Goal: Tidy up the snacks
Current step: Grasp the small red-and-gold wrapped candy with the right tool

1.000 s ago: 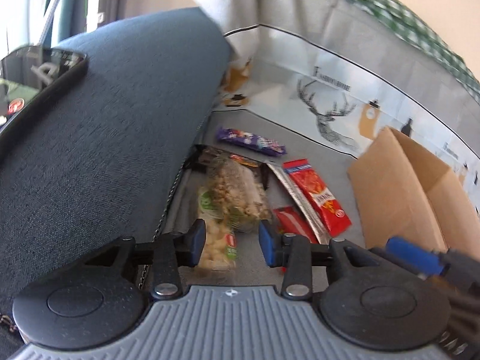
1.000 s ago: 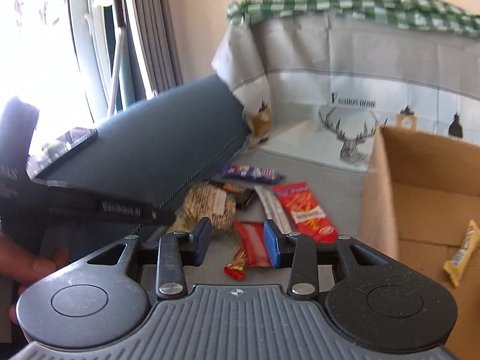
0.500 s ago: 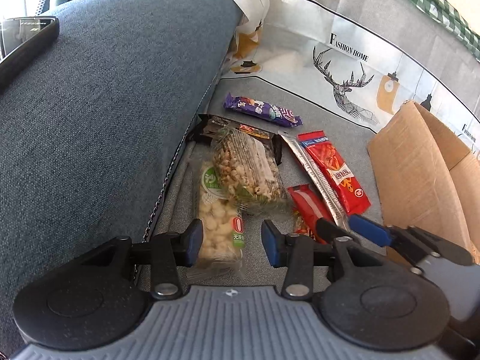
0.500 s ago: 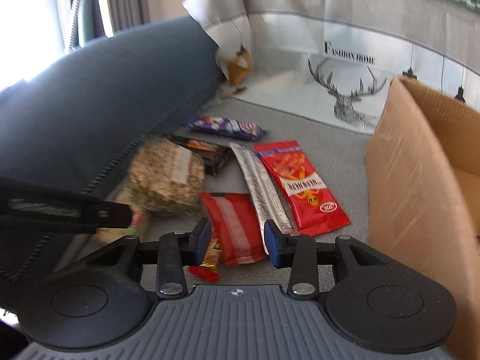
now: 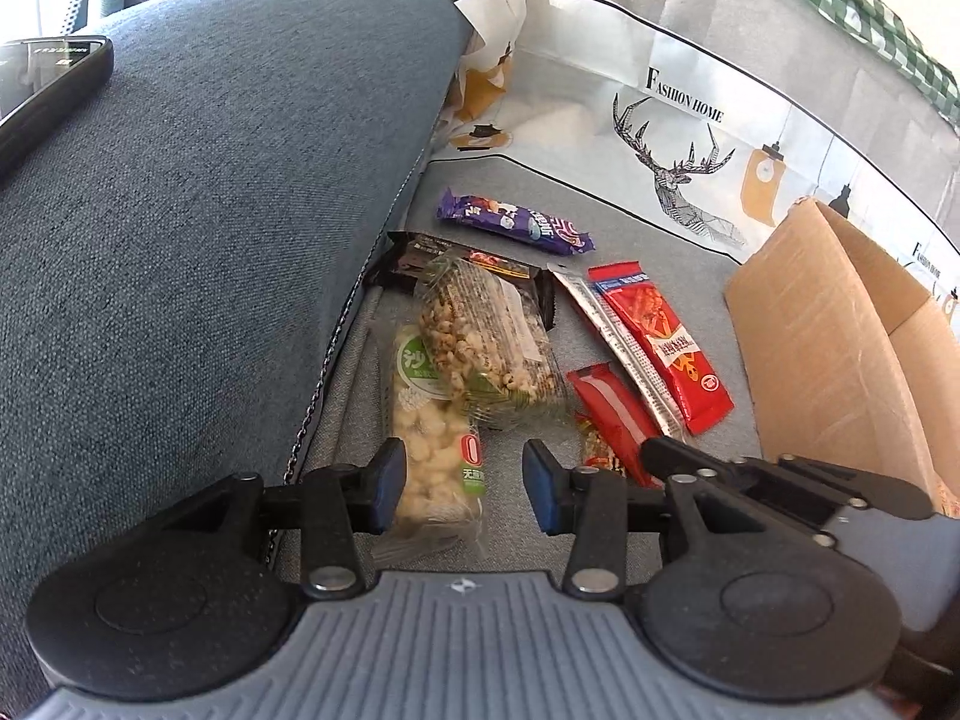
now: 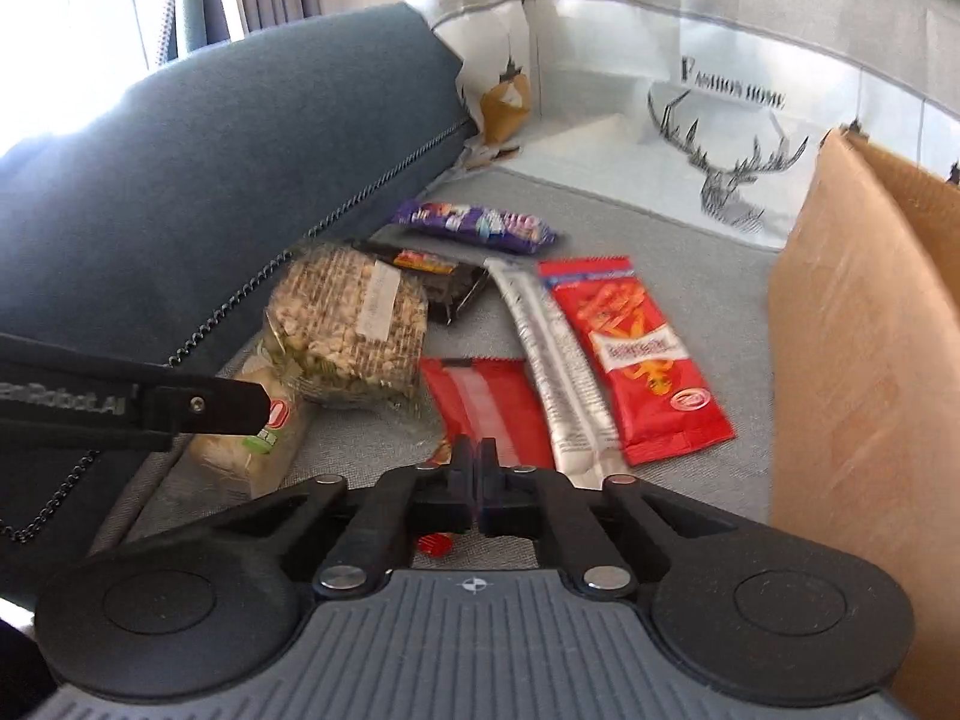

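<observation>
The right gripper (image 6: 479,474) has its jaws brought fully together over the near edge of the small red packet (image 6: 489,405), with a little red-and-gold candy wrapper (image 6: 433,542) showing just beneath the fingers; whether the tips pinch either wrapper cannot be told. The left gripper (image 5: 462,489) stands with its jaws apart, one blue pad on each side of the near end of the puffed-snack pack with the green label (image 5: 429,420), and the pads do not press on it. Partly on top of that pack lies a clear bag of puffed grain (image 5: 489,336), and behind it a dark wrapper (image 5: 420,255) sits against the blue-grey sofa cushion (image 5: 210,228). Farther back on the grey seat lies a purple bar (image 5: 516,222). To the right, a silver stick packet (image 5: 612,336) and a long red snack packet (image 5: 660,342) lie side by side, touching, near the wall of the cardboard box (image 5: 822,348). A dark phone (image 5: 48,84) rests on top of the cushion.
</observation>
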Demonstrator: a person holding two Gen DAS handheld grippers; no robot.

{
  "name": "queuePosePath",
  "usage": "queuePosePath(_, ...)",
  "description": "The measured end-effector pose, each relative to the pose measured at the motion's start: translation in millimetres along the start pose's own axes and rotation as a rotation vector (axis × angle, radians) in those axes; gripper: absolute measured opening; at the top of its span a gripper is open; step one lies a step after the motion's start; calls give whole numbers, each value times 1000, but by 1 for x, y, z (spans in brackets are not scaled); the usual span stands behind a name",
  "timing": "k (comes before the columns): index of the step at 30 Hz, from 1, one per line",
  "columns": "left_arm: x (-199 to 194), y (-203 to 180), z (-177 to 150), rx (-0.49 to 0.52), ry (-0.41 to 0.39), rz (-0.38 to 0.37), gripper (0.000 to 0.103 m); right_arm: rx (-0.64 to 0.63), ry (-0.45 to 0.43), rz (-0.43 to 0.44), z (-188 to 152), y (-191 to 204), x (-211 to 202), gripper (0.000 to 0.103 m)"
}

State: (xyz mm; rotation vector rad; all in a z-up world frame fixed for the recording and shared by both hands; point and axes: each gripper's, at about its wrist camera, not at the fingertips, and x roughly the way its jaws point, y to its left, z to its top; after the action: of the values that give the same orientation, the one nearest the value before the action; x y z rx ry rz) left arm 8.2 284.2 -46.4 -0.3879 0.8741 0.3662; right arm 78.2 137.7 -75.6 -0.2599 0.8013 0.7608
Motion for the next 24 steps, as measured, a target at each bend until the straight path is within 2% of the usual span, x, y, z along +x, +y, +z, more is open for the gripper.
queuePosePath(9,-9,4,-2,-33,-4,-37,48,-66,-37,2,-17,4,-45,0)
queuePosePath(12,-13,5,-3,-44,-9,-46,49,-13,-36,-15,-17,1,-51,6)
queuePosePath(13,-14,5,-3,-44,-10,-47,49,-10,-42,-9,-18,0,-51,14)
queuePosePath(16,-15,6,-4,-43,-16,-58,49,36,-12,-4,-20,-2,-43,29)
queuePosePath(24,-8,6,-1,-38,-7,-58,50,151,19,77,-15,-2,-11,34)
